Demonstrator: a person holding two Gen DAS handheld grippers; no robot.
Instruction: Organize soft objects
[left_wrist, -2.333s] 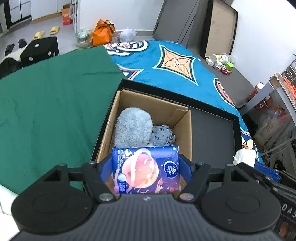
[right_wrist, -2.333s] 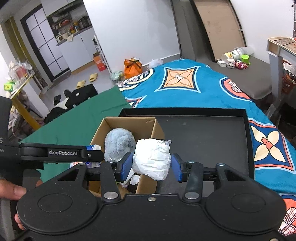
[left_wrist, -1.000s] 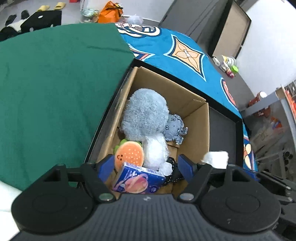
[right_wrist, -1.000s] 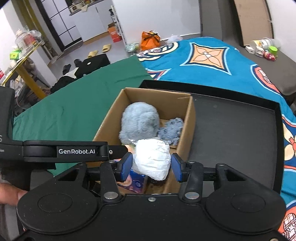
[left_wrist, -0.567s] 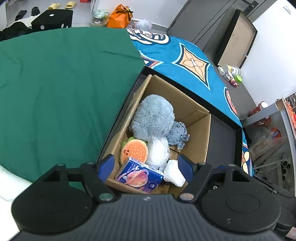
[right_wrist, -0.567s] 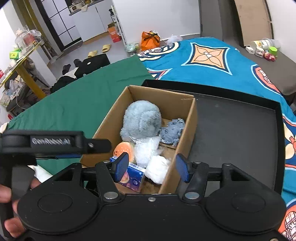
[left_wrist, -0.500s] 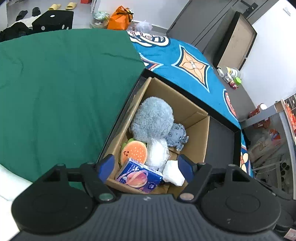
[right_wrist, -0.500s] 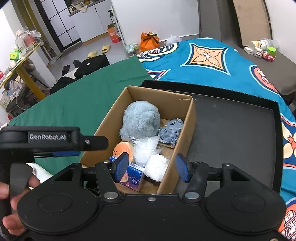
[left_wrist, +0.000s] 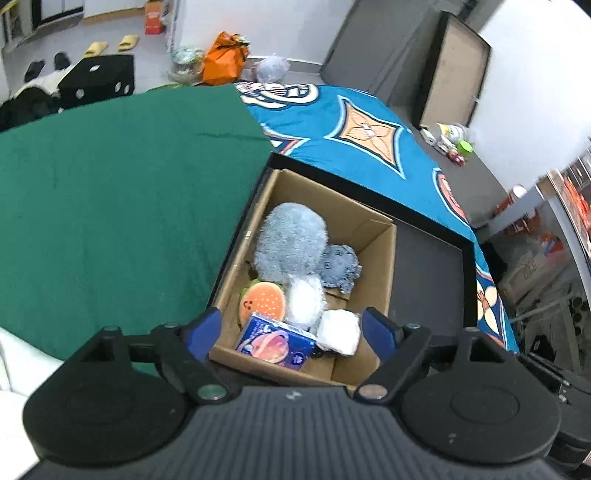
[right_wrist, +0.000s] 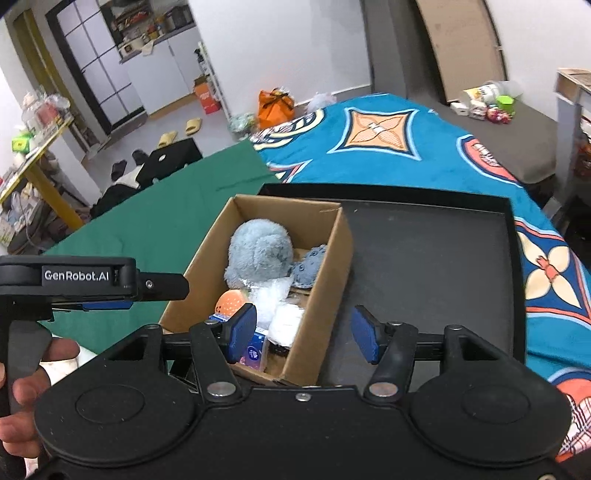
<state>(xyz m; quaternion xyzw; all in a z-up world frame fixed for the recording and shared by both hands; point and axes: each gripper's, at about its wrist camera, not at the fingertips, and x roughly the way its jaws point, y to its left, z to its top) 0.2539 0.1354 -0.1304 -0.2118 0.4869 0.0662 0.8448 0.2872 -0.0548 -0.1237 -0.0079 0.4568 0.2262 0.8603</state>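
A black tray (right_wrist: 436, 258) on the bed holds a cardboard box (left_wrist: 373, 266) containing a grey plush (left_wrist: 291, 240), burger toy (left_wrist: 263, 304), tissue pack (left_wrist: 275, 341) and white bundle (left_wrist: 339, 330). Above it, the left gripper (left_wrist: 291, 330), jaws widening, and the right gripper (right_wrist: 303, 334), jaws spread, both grip nothing.

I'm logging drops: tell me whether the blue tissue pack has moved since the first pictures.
Yes. The blue tissue pack went from the left gripper into the cardboard box, at its near end.
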